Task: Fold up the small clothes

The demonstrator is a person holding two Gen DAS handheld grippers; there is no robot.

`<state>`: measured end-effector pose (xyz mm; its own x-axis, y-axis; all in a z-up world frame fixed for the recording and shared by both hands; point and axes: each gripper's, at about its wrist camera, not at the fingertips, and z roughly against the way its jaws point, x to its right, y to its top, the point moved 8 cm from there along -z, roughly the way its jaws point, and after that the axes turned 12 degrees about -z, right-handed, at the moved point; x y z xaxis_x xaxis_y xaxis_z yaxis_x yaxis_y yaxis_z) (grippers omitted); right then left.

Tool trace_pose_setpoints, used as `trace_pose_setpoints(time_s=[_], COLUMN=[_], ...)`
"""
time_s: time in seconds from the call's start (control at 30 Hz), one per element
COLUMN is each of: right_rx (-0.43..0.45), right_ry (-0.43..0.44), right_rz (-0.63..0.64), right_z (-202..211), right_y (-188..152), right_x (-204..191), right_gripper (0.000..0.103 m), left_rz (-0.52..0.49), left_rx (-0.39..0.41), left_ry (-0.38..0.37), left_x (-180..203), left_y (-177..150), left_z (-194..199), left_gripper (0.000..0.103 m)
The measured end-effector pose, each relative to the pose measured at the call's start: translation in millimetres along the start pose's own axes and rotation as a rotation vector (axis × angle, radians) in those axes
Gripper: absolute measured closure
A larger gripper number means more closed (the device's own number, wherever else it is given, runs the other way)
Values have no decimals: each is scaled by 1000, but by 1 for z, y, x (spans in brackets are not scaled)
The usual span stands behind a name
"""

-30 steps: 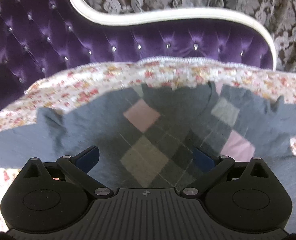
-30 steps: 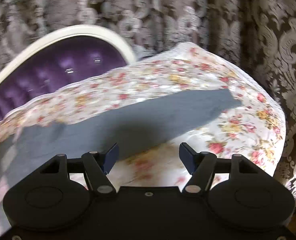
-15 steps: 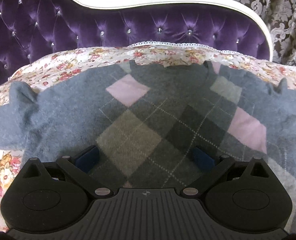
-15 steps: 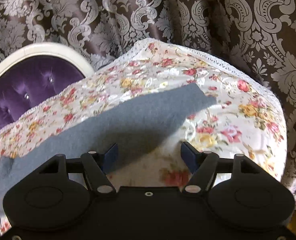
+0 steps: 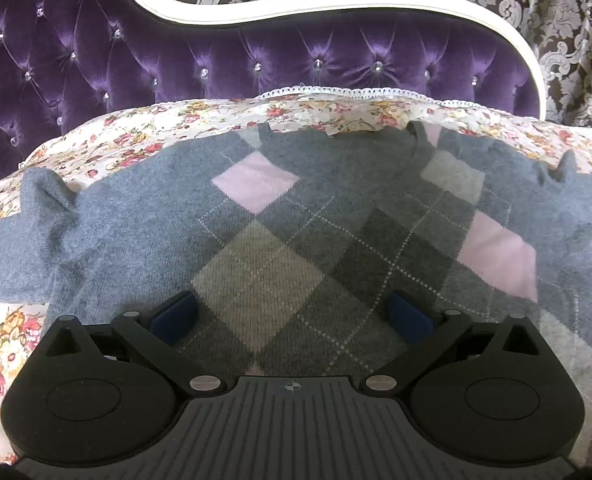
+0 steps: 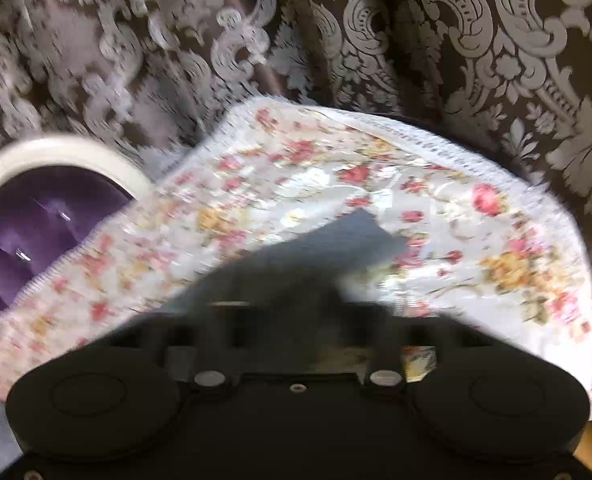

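Right claw (image 6: pixel 296 320) clamped on sweater (image 5: pixel 296 216) sleeve end, set for folding inward. Left claw (image 5: pixel 291 316) wide over sweater's chest, holding nothing

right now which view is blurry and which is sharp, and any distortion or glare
Left wrist view: sharp, the sweater knit reads clearly, though the fisheye bows the sofa back. Right wrist view: motion-smeared, the tool and sleeve are soft, with pale sheen on the floral cover.

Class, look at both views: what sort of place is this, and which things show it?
Probably a bedroom or sitting room at home: a tufted purple headboard or sofa back, damask curtains, and a floral cover under a sweater.
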<state>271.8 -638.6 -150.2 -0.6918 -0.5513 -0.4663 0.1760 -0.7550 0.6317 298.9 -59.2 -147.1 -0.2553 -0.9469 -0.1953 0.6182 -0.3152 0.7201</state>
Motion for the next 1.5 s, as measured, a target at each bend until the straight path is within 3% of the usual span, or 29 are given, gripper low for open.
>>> trace_pose_setpoints(time_s=[0.27, 0.43, 0.47, 0.53, 0.73, 0.93, 1.07, 1.17, 1.33, 1.5], right_rx=[53, 64, 72, 88, 134, 109, 13, -47, -181, -269], right_ry=[2, -15, -9, 11, 168, 417, 568, 634, 682, 671], right_rz=[54, 73, 87, 122, 336, 540, 620, 691, 785, 858], right_z=[62, 91, 96, 106, 147, 192, 208, 208, 191, 176], right_y=[19, 26, 27, 27, 7, -70, -145, -206, -311, -389], right_x=[2, 2, -5, -25, -135, -269, -345, -387, -427, -428], right_gripper=[92, 92, 92, 92, 92, 92, 92, 92, 92, 92], left_rz=[6, 22, 30, 46, 71, 97, 122, 148, 183, 213], left_rx=[-15, -76, -91, -107, -98, -95, -96, -107, -133, -162], left_ry=[-4, -38, -51, -80, -97, -85, -57, -34, -12, -7], left_x=[-1, -5, -7, -12, -41, -78, -105, -128, -156, -172], left_y=[1, 8, 9, 13, 19, 15, 8, -1, -16, -29], left_z=[-1, -3, -2, 3, 27, 44, 53, 56, 59, 56], left_gripper=[0, 2, 2, 14, 14, 14, 14, 14, 14, 14])
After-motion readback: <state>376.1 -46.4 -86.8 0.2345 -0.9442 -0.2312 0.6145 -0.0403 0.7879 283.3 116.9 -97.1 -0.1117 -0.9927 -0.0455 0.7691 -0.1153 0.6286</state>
